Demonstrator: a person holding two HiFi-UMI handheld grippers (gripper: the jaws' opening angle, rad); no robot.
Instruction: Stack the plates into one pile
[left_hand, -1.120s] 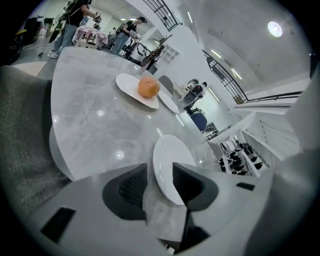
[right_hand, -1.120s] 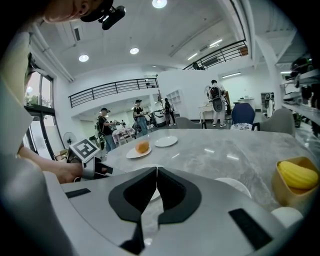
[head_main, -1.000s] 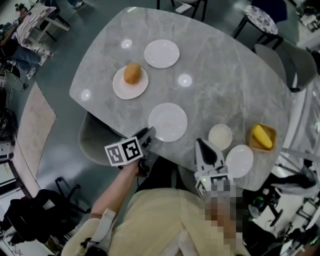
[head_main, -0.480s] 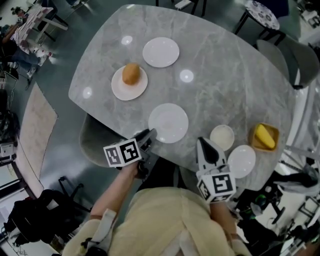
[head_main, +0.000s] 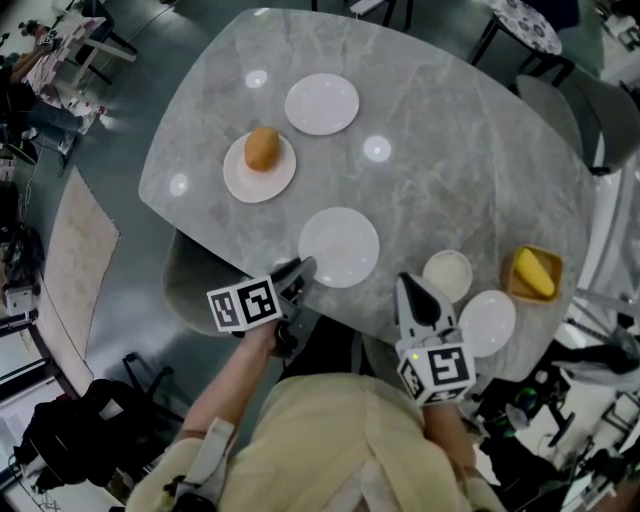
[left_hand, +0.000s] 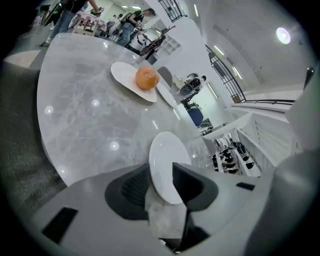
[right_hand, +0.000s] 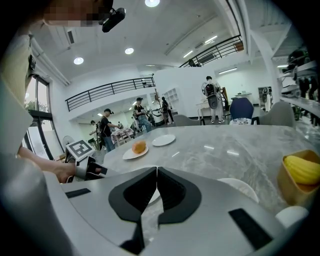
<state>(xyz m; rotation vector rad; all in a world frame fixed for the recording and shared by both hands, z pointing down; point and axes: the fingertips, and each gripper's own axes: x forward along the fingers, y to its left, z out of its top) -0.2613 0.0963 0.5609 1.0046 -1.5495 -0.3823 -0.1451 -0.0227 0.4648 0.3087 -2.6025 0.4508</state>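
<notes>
The left gripper (left_hand: 161, 165) has its jaws well apart, and the near rim of a white plate (left_hand: 167, 150) sits in the gap between them; the pads do not visibly clamp it, and whether either one touches the rim cannot be told. In the head view this plate (head_main: 339, 246) lies flat near the lower edge of the grey marbled surface (head_main: 450, 170), at the middle of the frame, with the left jaws at its lower left rim. The right gripper (right_hand: 156, 170) has its jaws closed tip to tip with nothing between them; it hovers at the lower right, just below a small white dish (head_main: 446, 275) and beside another white plate (head_main: 487, 322). Further up the frame, well apart from both grippers, lie a plate carrying a round orange-brown food (head_main: 262, 147) and an empty plate (head_main: 321, 103). Compared with the earlier frames, the left jaws keep the same spread at the same rim, the plates lie where they were, and the right gripper has barely shifted.
</notes>
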